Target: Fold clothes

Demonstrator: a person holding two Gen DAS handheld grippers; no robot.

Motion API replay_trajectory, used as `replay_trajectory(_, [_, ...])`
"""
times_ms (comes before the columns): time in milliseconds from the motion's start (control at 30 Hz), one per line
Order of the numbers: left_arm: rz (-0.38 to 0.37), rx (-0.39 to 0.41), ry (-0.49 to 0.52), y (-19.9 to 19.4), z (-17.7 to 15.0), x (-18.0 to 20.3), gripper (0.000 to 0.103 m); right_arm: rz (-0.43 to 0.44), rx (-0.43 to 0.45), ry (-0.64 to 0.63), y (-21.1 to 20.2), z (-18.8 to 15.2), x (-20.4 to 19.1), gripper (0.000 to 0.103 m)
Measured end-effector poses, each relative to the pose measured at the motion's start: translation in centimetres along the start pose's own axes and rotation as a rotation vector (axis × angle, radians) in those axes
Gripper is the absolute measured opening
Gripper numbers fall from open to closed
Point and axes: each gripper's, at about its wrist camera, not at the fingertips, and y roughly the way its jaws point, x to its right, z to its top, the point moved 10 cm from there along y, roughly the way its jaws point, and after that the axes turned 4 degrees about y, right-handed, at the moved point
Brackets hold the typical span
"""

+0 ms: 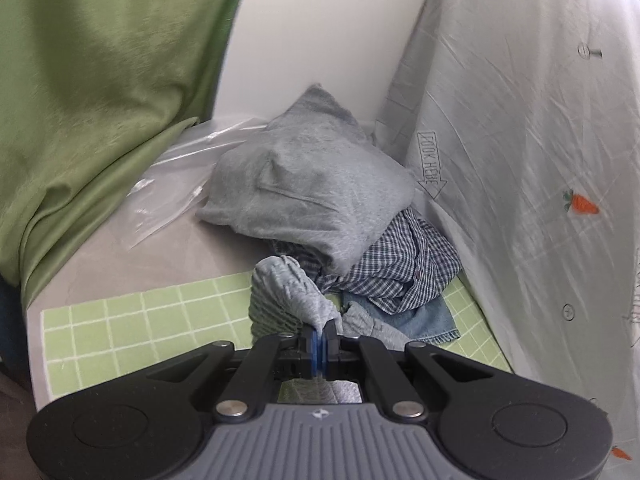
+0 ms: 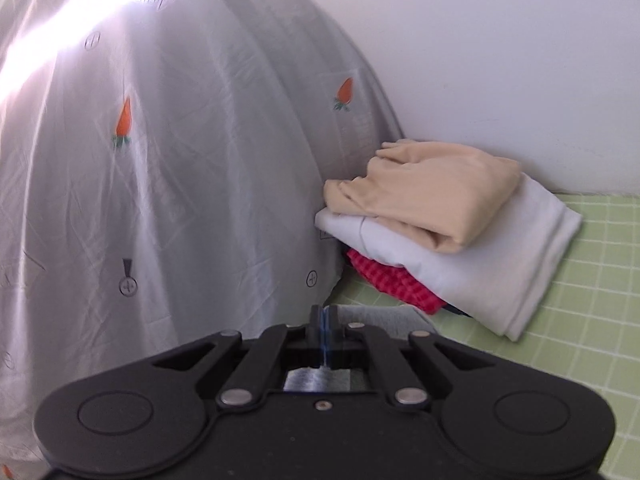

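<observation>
My left gripper (image 1: 320, 326) is shut on a bunched grey garment (image 1: 286, 292), holding it just above the green checked mat (image 1: 120, 328). Behind it lies a heap of unfolded clothes: a grey top (image 1: 308, 188) over a blue checked shirt (image 1: 404, 268) and a piece of denim (image 1: 424, 320). My right gripper (image 2: 324, 314) is shut on a grey cloth edge (image 2: 380, 314) that shows just beyond its fingers. To its right sits a stack of folded clothes: a beige piece (image 2: 424, 188) on a white one (image 2: 480, 264) on a red checked one (image 2: 392, 280).
A large white plastic cover with carrot prints (image 2: 160, 160) rises close by; it also shows in the left wrist view (image 1: 520, 140). A green cloth (image 1: 100, 100) hangs at the left, with clear plastic film (image 1: 180, 184) below it. A white wall (image 2: 500, 40) stands behind.
</observation>
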Motion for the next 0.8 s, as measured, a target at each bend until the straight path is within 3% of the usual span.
replay_trajectory(367, [0.076,-0.059,0.098,9.2,-0.6,5.9,0.002,-0.079,-0.084,-0.081,13.2,-3.8,-2.8,0.000])
replay_trajectory(533, [0.046,-0.038,0.150,12.8,1.1,8.4,0.003,-0.091,-0.094,-0.149,18.9,-4.8,-4.7,0.000])
replay_trajectory(600, [0.008,-0.032,0.169,14.3,2.0,9.8,0.015,-0.082,-0.094,-0.165,21.2,-4.7,-5.6,0.000])
replay_trajectory(633, [0.002,-0.044,0.184,14.8,1.9,10.7,0.042,-0.070,-0.119,-0.169,22.3,-5.0,-6.0,0.004])
replay_trajectory(667, [0.010,-0.054,0.199,15.0,1.4,11.5,0.072,-0.076,-0.154,-0.171,23.2,-5.5,-6.2,0.022])
replay_trajectory(700, [0.014,-0.040,0.219,14.7,0.8,12.3,0.081,-0.086,-0.177,-0.189,23.4,-6.2,-6.5,0.038])
replay_trajectory(733, [0.003,-0.011,0.249,14.0,0.1,13.1,0.085,-0.086,-0.181,-0.228,23.0,-7.1,-7.0,0.062])
replay_trajectory(767, [-0.013,-0.002,0.290,13.3,-1.0,13.8,0.085,-0.085,-0.184,-0.276,22.4,-8.0,-7.5,0.075])
replay_trajectory(800, [-0.028,-0.008,0.336,12.6,-2.3,14.5,0.085,-0.084,-0.188,-0.340,21.5,-9.3,-7.9,0.080])
